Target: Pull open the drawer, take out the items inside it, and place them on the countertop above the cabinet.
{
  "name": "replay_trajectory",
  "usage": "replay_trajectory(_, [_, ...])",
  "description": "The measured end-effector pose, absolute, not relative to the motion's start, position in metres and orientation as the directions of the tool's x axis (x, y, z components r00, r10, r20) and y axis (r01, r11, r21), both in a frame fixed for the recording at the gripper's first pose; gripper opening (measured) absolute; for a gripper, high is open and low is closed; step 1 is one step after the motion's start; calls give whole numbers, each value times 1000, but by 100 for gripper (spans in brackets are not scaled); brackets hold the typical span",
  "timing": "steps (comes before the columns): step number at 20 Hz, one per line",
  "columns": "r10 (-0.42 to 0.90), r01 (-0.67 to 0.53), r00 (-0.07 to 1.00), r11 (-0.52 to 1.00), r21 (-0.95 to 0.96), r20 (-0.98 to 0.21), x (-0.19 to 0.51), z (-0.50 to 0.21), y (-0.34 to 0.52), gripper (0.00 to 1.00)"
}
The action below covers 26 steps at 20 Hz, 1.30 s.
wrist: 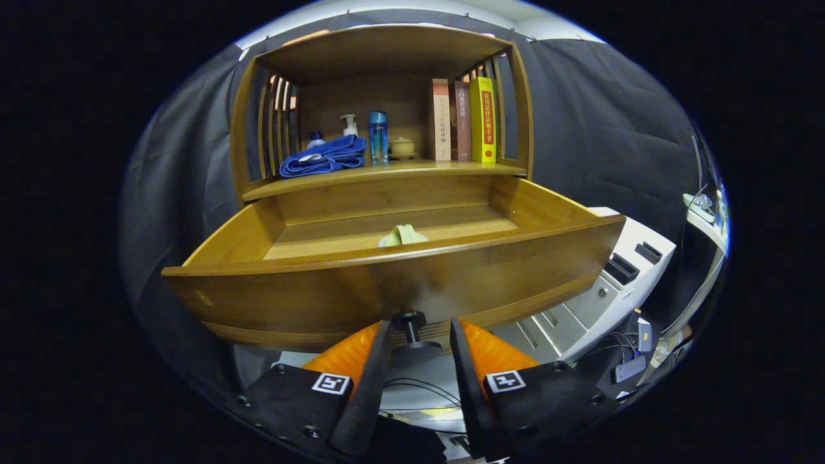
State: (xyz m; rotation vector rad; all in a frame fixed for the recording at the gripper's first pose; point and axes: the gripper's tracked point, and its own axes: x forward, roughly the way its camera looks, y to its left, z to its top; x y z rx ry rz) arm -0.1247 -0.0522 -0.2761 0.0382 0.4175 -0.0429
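The wooden drawer (387, 283) stands pulled out of the cabinet toward me. Inside it, near its front wall, lies a pale green item (403, 235), partly hidden by the drawer's front edge. The black round knob (410, 320) on the drawer front sits between my fingers. My gripper (419, 325) is open, with a visible gap between the knob and each finger. Above the drawer runs the wooden countertop (412, 169), roofed by a slatted shelf frame.
On the countertop lie a folded blue towel (322, 156), a white pump bottle (349, 124), a blue bottle (378, 135), a small cup (403, 147) and three upright books (464, 120). A white drawer unit (612, 277) stands right of the cabinet, with cables and small devices (635, 361) below.
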Motion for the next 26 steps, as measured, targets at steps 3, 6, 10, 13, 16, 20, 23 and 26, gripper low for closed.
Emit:
replay_trajectory(3, [-32,44,933,999,24,-359,-118,-249,-53,76])
replay_trajectory(6, [-13,22,943,999,23,-331,-115,-220,-51,84])
replay_trajectory(10, [18,-5,958,999,48,-285,-102,-181,-46,95])
replay_trajectory(13, [31,-20,961,999,41,-276,-78,-164,-44,95])
replay_trajectory(16, [47,-34,951,998,48,-305,-47,-164,-41,95])
replay_trajectory(20, [64,-51,924,998,45,-378,-7,-181,-39,95])
replay_trajectory(23, [74,-73,889,997,19,-452,17,-204,-38,95])
replay_trajectory(26, [84,-90,845,996,15,-527,33,-227,-37,95])
